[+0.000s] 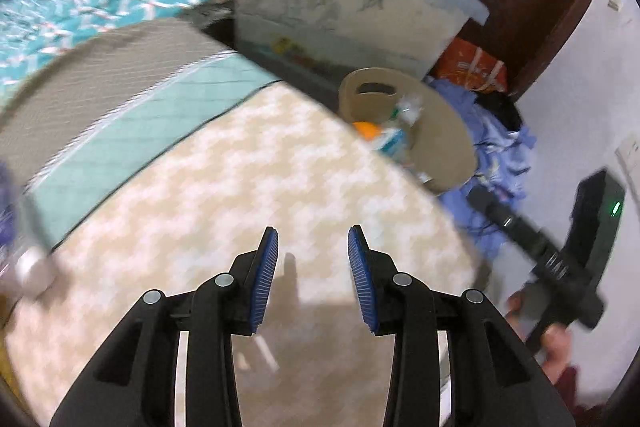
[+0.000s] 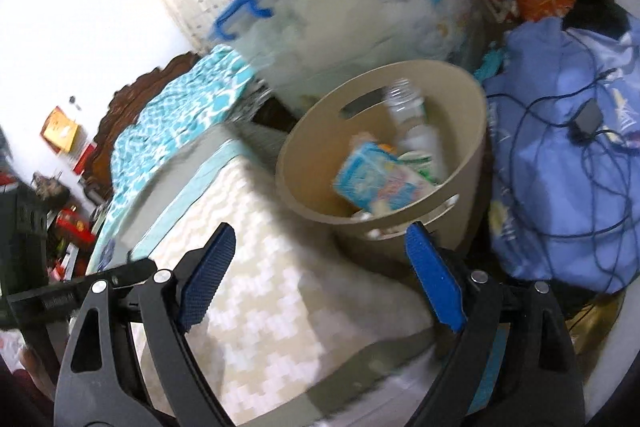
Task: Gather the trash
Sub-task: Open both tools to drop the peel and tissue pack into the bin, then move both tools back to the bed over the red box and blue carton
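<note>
Both tools were empty. The left hand-held gripper (image 1: 313, 241) had its blue pads part-way apart over the cream-and-white woven mat (image 1: 224, 195), with nothing between them. The right hand-held gripper (image 2: 320, 251) was spread wide, also holding nothing, aimed at the round beige plastic bin (image 2: 472, 131).

That bin was the landmark. Inside it lay the collected trash: a clear plastic bottle (image 2: 404, 107) leaning against the far wall, a light-blue printed carton (image 2: 376, 181) in front of it, and something orange beyond the carton that I could not identify. From the left wrist view a pale rounded object (image 1: 30, 269) sat at the mat's edge, far from the bin, too blurred to name; it might have been the next piece to fetch.

To my eye the step was a return sweep for more litter. Doing it well meant letting the hands settle before closing, since both views smeared, and taking a piece squarely between the pads, then carrying it over the bin's rim before letting go.

The mat covered a bed-like platform edged with a teal quilted strip (image 1: 132, 131). Behind the bin stood a translucent storage tub with a blue handle (image 2: 352, 15); beside the bin slumped a pale-blue fabric bundle draped in dark cable (image 2: 560, 187).
</note>
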Tool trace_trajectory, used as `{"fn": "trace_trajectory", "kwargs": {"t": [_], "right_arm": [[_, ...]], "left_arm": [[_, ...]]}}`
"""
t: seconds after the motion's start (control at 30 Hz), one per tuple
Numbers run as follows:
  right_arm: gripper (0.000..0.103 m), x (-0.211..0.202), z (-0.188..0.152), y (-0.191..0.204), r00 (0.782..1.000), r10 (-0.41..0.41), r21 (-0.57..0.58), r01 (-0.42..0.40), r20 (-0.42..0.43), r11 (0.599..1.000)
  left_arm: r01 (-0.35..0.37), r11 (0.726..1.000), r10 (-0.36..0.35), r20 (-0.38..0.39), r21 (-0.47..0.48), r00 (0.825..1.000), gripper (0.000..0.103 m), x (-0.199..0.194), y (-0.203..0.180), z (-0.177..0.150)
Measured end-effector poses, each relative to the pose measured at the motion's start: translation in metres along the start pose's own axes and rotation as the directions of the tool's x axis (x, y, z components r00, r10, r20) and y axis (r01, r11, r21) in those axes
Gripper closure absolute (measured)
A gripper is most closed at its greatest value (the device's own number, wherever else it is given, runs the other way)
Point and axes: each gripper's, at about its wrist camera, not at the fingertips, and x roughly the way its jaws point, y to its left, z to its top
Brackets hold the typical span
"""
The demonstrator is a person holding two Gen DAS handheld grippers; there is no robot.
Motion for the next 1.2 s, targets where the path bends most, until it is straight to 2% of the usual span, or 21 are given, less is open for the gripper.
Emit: {"fn": "trace_trajectory", "kwargs": {"t": [0.17, 0.37, 0.73, 1.2], "right_arm": [[0.016, -0.004, -0.023, 0.034, 0.999, 0.033, -0.035, -0.034, -0.022, 0.999], [0.016, -0.009, -0.044, 0.064, 0.998, 0.042, -0.078, -0.047, -0.056, 0.996], [0.016, -0.012, -0.068, 0.116, 0.993, 0.056, -0.164, -0.072, -0.105, 0.984], [0.016, 0.000, -0.106, 0.178, 0.974, 0.088, -0.267, -0.143, -0.208, 0.953]], "left_arm": [[-0.109, 0.994, 0.109, 0.041, -0.005, 0.993, 0.064, -0.035, 0.027, -0.037], [-0.188, 0.981, 0.190, 0.078, -0.038, 0.979, 0.064, -0.070, 0.052, -0.072], [-0.223, 0.962, 0.240, 0.099, -0.156, 0.966, 0.063, -0.111, 0.099, -0.117], [-0.284, 0.917, 0.324, 0.107, -0.280, 0.940, 0.059, -0.145, 0.147, -0.162]]}}
